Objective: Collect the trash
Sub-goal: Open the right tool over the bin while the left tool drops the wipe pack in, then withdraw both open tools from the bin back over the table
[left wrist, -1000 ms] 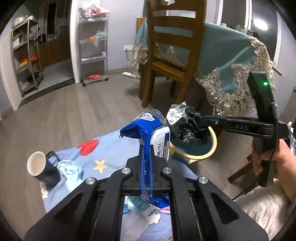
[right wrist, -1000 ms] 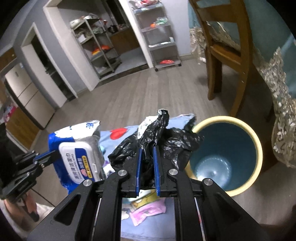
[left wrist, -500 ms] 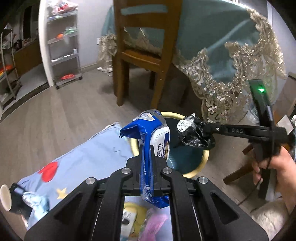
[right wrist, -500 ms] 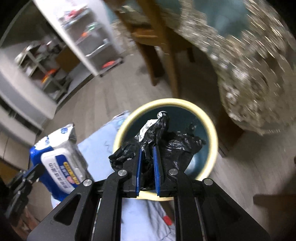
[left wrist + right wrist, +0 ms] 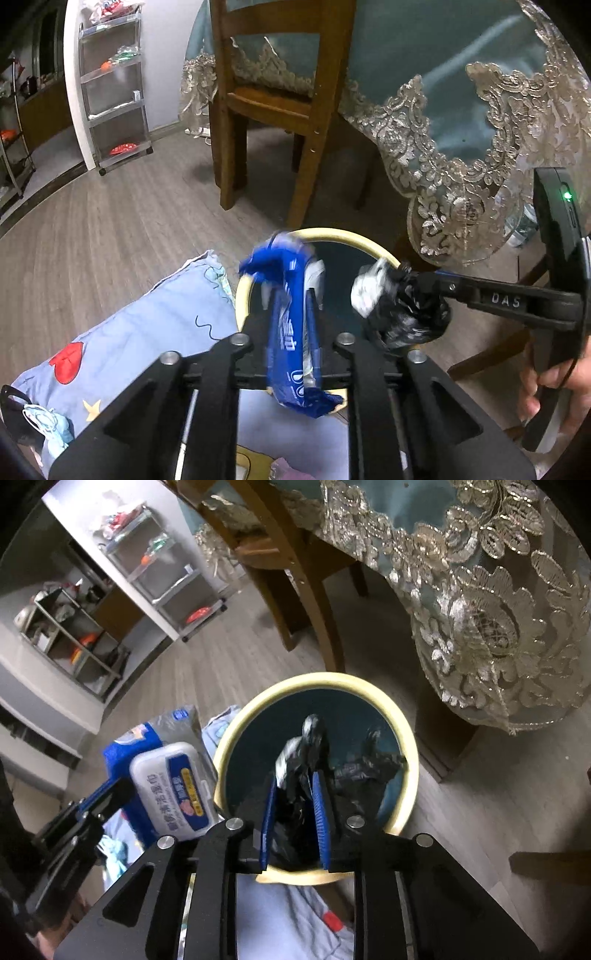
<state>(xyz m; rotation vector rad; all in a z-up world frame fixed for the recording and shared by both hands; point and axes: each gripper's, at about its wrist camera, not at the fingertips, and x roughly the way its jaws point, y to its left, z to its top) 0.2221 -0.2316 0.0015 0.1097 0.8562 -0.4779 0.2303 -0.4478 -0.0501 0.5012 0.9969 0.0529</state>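
My left gripper [image 5: 293,291] hangs at the near left rim of the yellow-rimmed teal bin [image 5: 354,236]. Its jaws are opening, and a blue wet-wipes pack [image 5: 291,332] stands blurred and loose between them. In the right wrist view the pack [image 5: 173,786] shows its white lid beside the bin [image 5: 406,738]. My right gripper [image 5: 295,775] points down into the bin's mouth. Its jaws are opening too, and a crumpled black plastic bag [image 5: 299,753] sits slack between the blue pads [image 5: 319,801]. From the left wrist view the bag [image 5: 406,314] hangs at the right gripper's tip over the bin.
A light blue printed cloth [image 5: 147,325] with a face mask [image 5: 44,417] and wrappers lies on the floor left of the bin. A wooden chair [image 5: 266,103] and a table with a lace-edged teal cloth [image 5: 461,129] stand close behind. A shelf trolley [image 5: 114,92] is at the back left.
Both grippers moved from above the cloth to the bin and sank toward it. Both pairs of jaws have spread apart, and the pack and the bag now sit loose and blurred.
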